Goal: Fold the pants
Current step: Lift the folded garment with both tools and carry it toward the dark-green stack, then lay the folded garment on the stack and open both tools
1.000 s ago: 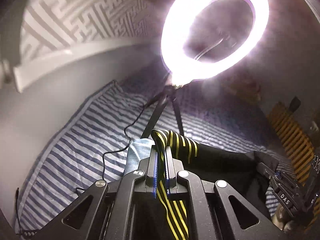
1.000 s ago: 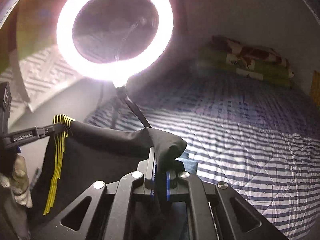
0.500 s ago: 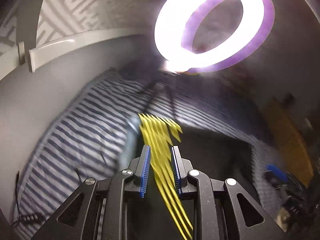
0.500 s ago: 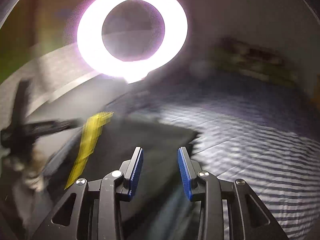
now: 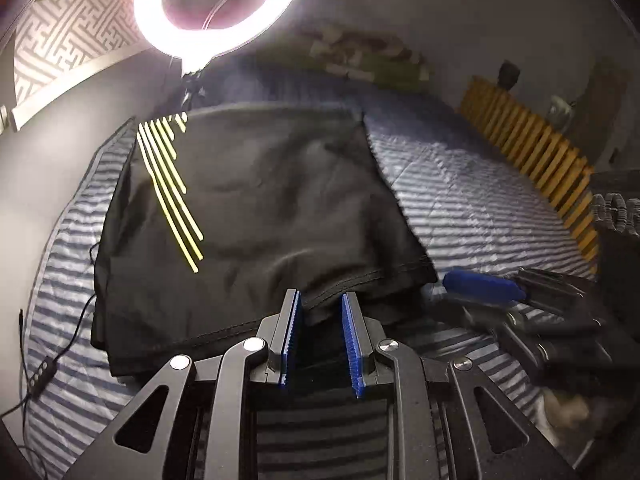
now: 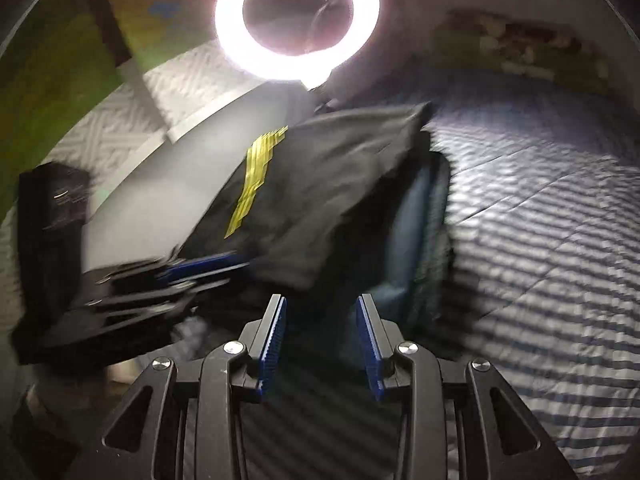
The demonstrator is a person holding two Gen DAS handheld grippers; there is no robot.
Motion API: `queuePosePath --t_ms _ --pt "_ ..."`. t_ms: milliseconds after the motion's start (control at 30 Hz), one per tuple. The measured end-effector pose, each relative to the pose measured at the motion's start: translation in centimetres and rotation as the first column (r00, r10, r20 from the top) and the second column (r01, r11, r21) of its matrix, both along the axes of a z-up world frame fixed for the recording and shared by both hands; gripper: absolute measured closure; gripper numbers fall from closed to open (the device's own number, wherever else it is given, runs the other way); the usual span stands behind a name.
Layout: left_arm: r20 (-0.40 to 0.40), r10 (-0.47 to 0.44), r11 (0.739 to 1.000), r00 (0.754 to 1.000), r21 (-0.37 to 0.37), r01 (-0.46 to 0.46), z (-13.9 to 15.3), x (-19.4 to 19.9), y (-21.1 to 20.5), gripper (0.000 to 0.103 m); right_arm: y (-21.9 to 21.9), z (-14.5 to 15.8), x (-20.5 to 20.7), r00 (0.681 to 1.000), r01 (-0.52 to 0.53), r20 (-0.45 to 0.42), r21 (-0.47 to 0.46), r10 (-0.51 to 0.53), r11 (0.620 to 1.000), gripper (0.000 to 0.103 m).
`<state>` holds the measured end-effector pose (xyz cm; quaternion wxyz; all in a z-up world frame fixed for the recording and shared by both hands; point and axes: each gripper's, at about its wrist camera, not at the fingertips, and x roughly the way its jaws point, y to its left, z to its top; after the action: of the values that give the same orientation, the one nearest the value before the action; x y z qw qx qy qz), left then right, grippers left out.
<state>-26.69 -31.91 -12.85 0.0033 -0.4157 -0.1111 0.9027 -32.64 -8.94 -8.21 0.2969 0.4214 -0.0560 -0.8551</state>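
The black pants (image 5: 272,208) lie folded and flat on the striped quilt (image 5: 472,200) of a bed, near its left edge, with layered hems stacked at the near end; a fan of yellow stripes (image 5: 172,188) runs down the pants' left side, toward the quilt's left edge; in the right wrist view the same pants (image 6: 328,192) appear motion-blurred, and a blue-grey layer (image 6: 416,232) shows along their right side, though what it is cannot be told. The left gripper (image 5: 320,308) has its blue pads narrowly apart and grips nothing; the near hem of the pants lies beyond its tips, and striped quilt shows between the fingers. The right gripper (image 6: 320,312) is likewise parted a little, empty, over the quilt just short of the pants' near edge; seen from the left, it (image 5: 484,292) is a blur at the pants' near right corner. A lit ring light (image 5: 218,4) stands past the far end of the pants; its cable (image 5: 48,360) trails along the quilt's left edge; a yellow slatted rail (image 5: 536,152) borders the right side of the bed, and folded patterned bedding (image 5: 368,60) lies at the far edge.
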Motion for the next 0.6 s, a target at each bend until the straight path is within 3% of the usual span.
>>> queuePosePath --t_ms 133,167,233,300,333,400,500,600 --pt "-0.010 0.052 0.988 0.999 0.149 -0.050 0.4 0.3 -2.4 0.080 -2.3 -0.4 0.2 0.998 -0.052 -0.029 0.103 0.055 0.993 0.071" --pt "-0.013 0.051 0.988 0.999 0.149 -0.049 0.6 0.4 -2.5 0.080 -2.7 -0.4 0.0 0.998 -0.043 -0.039 0.128 0.048 0.991 0.071" --pt "0.027 0.012 0.997 1.000 0.081 -0.014 -0.2 -0.1 -1.6 0.080 -2.2 0.6 -0.4 0.990 0.084 -0.130 0.208 -0.058 0.974 0.073" --pt "0.081 -0.020 0.998 0.997 0.063 0.015 -1.6 -0.3 -0.6 0.080 -0.1 1.4 -1.1 0.985 0.151 -0.112 0.152 -0.135 0.977 0.073" --pt "0.079 -0.016 0.998 0.997 0.065 0.011 -1.9 -0.1 -0.3 0.080 1.0 1.6 -1.3 0.990 0.137 -0.052 0.082 -0.133 0.987 0.073" --pt "0.073 -0.018 0.998 0.997 0.059 0.014 -2.0 0.5 0.3 0.079 2.0 2.3 -0.6 0.988 0.141 -0.065 0.027 -0.140 0.990 0.073" --pt "0.048 -0.031 0.997 0.998 0.078 0.027 -1.5 2.0 1.2 0.078 1.2 3.3 0.6 0.987 0.126 -0.109 0.062 -0.118 0.990 0.073" --pt "0.028 -0.008 0.999 1.000 0.052 0.006 -0.7 4.3 2.3 0.078 -0.2 3.8 1.4 0.987 0.094 -0.133 0.047 -0.087 0.994 0.073"
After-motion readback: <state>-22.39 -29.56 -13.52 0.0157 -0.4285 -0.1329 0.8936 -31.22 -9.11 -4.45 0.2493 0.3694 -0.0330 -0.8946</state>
